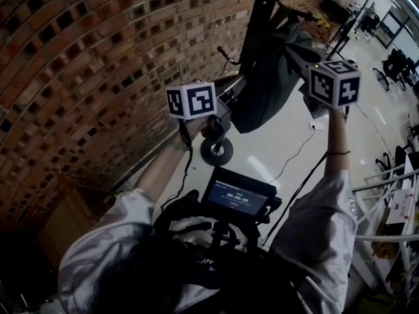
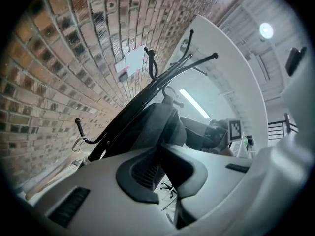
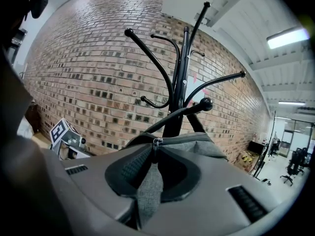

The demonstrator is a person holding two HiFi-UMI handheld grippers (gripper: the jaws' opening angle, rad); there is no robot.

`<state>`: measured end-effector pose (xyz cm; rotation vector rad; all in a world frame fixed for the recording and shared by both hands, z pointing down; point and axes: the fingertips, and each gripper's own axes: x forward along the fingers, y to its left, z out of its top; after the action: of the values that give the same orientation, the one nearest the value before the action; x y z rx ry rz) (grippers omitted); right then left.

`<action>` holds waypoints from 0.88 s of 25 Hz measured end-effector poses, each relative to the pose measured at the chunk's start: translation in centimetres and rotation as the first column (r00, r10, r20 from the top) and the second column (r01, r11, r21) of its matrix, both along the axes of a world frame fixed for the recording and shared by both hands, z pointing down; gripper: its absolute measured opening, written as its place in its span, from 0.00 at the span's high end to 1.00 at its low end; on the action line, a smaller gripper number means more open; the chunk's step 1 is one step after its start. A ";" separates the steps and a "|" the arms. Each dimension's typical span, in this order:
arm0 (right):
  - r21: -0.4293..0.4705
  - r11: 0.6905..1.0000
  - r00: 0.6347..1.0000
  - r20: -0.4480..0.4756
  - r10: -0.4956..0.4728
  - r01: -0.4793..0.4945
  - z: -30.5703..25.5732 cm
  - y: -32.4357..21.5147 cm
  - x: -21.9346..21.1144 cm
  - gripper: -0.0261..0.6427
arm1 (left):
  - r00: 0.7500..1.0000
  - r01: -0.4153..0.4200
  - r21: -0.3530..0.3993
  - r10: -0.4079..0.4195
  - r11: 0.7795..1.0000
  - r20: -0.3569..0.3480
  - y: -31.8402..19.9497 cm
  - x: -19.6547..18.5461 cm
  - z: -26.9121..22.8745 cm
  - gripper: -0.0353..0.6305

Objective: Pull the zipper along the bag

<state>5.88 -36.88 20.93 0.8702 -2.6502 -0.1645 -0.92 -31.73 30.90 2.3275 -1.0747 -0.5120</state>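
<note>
**Brick wall close on the left, open floor to the right**

Brick wall (image 1: 85, 77) fills the left half of the head view and runs close behind the black coat rack (image 1: 258, 18), so the space on that side is tight. The rack's round base (image 1: 217, 150) stands on pale floor (image 1: 288, 142) near the wall's foot. To the right the floor opens wide. A thin cable (image 1: 294, 152) trails across it, white railings (image 1: 393, 195) stand at the right edge, and office chairs (image 1: 396, 64) sit well away at the far end. The rack's curved arms spread above and around the work spot.

A grey bag (image 1: 268, 93) hangs from the rack between the two tools, clear of the floor. Its cloth is a plain woven grey, and its top edge looks rounded in the right gripper view.

The left gripper (image 2: 160, 149) comes in from the wall side. Its jaw tips meet on the bag's edge, pinching the cloth, while the gap lower down the jaws shows floor.

The right gripper (image 3: 155, 149) is clamped on the zipper pull (image 3: 155, 142), whose metal top sits just at the jaw tips on the bag's upper seam. The pull's grey cloth tab (image 3: 150, 191) runs back between the jaws.
</note>
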 end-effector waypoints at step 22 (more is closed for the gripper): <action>-0.001 1.000 0.999 0.037 -0.003 0.003 0.4 -0.1 -0.1 0.90 | 0.996 0.038 -0.020 -0.036 0.999 0.080 -0.4 -0.3 -2.0 0.92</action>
<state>5.78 -36.94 21.29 0.8777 -2.6853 -0.1493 -1.24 -32.09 28.87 2.3304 -1.1567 -0.4220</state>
